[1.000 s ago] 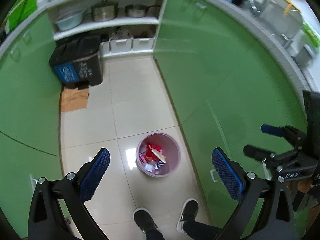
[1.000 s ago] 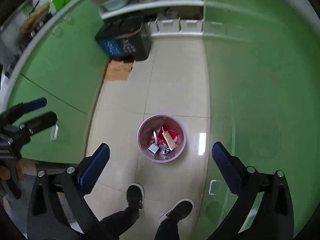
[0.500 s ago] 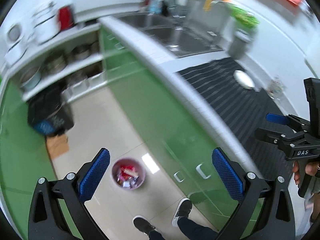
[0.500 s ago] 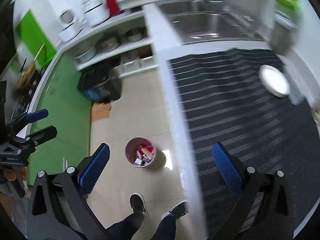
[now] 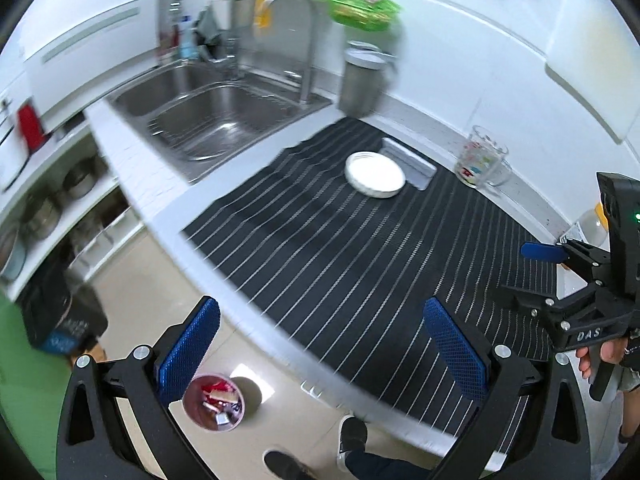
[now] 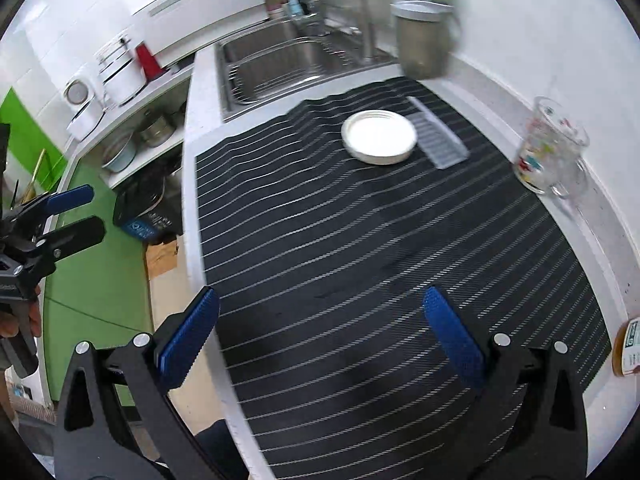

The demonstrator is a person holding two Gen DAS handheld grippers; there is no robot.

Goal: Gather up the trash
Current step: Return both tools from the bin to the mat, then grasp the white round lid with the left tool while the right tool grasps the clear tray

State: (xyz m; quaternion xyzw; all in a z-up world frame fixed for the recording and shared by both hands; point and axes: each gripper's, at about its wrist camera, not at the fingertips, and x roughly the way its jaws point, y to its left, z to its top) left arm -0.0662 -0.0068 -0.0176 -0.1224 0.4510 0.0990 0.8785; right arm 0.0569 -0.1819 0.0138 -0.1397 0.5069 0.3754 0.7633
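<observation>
- Left wrist view has my left gripper (image 5: 322, 344) with its jaws spread wide and nothing between the blue pads (image 5: 188, 350); it hangs over the counter's front edge
- Down on the floor, the pink trash bin (image 5: 213, 402) sits just below my left pad, holding red and pale scraps; its upper left rim is partly covered by that finger
- Up on the counter, the white plate (image 5: 375, 174) lies on the black striped mat (image 5: 360, 264), well ahead of both my grippers, with a clear ribbed tray (image 5: 408, 162) touching or just behind its far right side; I cannot tell which
- My right gripper (image 6: 320, 328) is also spread wide and holds nothing, hovering over the near part of the mat; the plate (image 6: 379, 136) is far ahead, roughly in line with the gap
- A printed glass mug (image 6: 554, 152) stands off the mat by the wall, to the right of the plate
- At the right edge, a brown labelled jar (image 6: 628, 350) is cut off by the lens rim, so I see only a sliver
- The steel canister (image 6: 424, 40), the tap and the green item above it are smeared by motion blur, so details are lost
- The sink (image 5: 224, 116) lies beyond the mat's far left end
- In the right view the bin is out of sight behind the counter
</observation>
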